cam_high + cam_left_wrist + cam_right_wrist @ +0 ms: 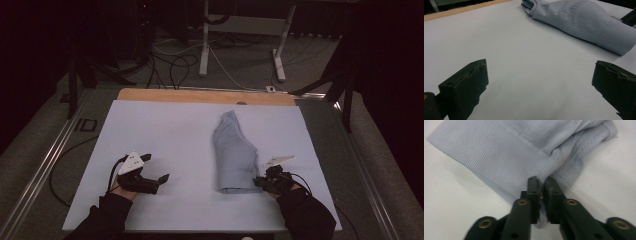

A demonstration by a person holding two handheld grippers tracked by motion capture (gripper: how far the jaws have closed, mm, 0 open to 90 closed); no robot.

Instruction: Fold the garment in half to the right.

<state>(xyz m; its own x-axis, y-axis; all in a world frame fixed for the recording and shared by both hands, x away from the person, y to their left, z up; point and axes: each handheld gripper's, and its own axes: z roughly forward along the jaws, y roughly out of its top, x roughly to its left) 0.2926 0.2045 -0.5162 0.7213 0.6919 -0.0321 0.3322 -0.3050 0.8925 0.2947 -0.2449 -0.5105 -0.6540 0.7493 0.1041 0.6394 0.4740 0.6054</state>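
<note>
Right tongs (541, 182) pinch folded garment's (234, 152) ribbed hem corner.

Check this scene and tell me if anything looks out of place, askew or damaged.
Little stands out. The light blue garment lies folded but slightly askew on the white table cover, its far end bunched. The right gripper is shut on its ribbed hem. The open left gripper has chipped, ragged pad edges, which looks like wear.

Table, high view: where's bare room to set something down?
Left half of the white sheet, between the left gripper and the folded light-blue garment, is bare. So is the far right strip. Crowded: the garment's near corner, pinched by the right gripper.
</note>
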